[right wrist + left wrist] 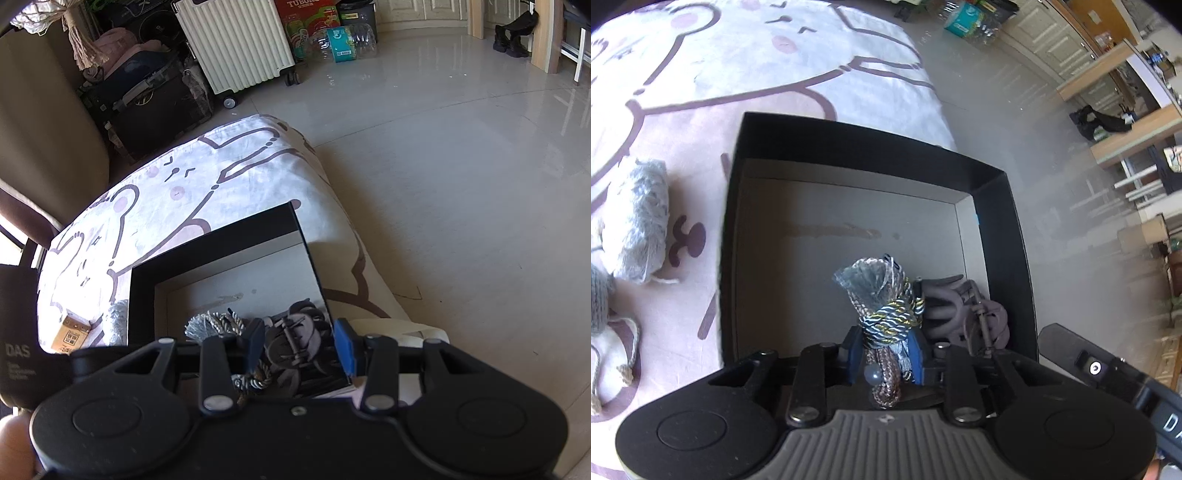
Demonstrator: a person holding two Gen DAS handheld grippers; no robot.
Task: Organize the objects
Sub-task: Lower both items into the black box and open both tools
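Observation:
A black open box (pixel 1001 229) with a grey floor lies on a bed with a pink cartoon sheet (pixel 701 74). My left gripper (pixel 886 350) is shut on a braided cord tassel (pixel 886 306) and holds it over the box's near side. A dark mauve hair claw clip (pixel 964 310) lies in the box's near right corner. In the right wrist view my right gripper (pixel 301 347) is open above the claw clip (pixel 295 339), its blue fingers on either side of it and apart from it. The box (pixel 221 240) and tassel (pixel 214 325) show there too.
A grey knitted bundle (pixel 639 218) and a grey knit item with strings (pixel 602 306) lie on the sheet left of the box. A small brown carton (pixel 70 334) sits on the bed. Tiled floor (pixel 461 184), a white suitcase (pixel 236 44) and bags lie beyond.

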